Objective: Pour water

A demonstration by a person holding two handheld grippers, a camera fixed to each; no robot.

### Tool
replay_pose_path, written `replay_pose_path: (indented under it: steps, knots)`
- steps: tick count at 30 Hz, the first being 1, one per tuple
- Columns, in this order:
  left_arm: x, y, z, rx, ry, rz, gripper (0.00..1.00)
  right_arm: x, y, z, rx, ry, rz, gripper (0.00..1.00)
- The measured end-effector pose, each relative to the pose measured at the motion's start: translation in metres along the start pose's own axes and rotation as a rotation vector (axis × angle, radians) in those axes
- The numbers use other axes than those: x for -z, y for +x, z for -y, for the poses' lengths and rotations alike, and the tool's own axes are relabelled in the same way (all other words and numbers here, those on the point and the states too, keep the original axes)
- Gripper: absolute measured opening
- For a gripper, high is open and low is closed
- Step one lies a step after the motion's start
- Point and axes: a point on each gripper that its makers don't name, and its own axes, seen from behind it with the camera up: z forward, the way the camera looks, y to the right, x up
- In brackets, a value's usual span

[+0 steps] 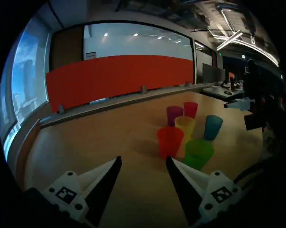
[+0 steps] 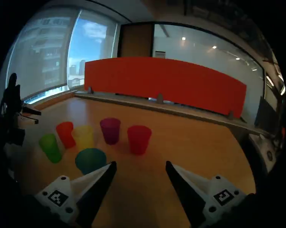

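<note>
Several coloured plastic cups stand grouped on a wooden table (image 1: 105, 144). In the left gripper view an orange cup (image 1: 169, 141) and a green cup (image 1: 198, 152) are nearest, with yellow (image 1: 185, 126), teal (image 1: 212, 127), purple (image 1: 174, 115) and red (image 1: 190, 109) cups behind. My left gripper (image 1: 144, 159) is open, just short of the orange cup. In the right gripper view the teal cup (image 2: 90, 160) sits by the left finger; the red cup (image 2: 139, 139) and purple cup (image 2: 110, 130) stand ahead. My right gripper (image 2: 140, 163) is open and holds nothing.
A long red partition (image 2: 165, 83) runs along the table's far edge, with windows (image 2: 48, 64) beyond. The other gripper and the hand holding it show dimly at the right (image 1: 239, 103) and at the left (image 2: 13, 110). Desks with monitors (image 1: 213, 73) stand at the back.
</note>
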Motion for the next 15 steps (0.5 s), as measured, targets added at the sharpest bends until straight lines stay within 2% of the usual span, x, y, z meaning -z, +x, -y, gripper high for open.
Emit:
replay_pose_path:
  steps: [8,15]
  knots:
    - [0.011,0.019,0.016,0.080,0.095,-0.100,0.86,0.002,0.021,-0.013,-0.056,-0.113,-0.087,1.00]
    - [0.016,0.035,0.019,0.137,0.150,-0.167,0.86,0.005,0.033,-0.020,-0.096,-0.179,-0.139,1.00]
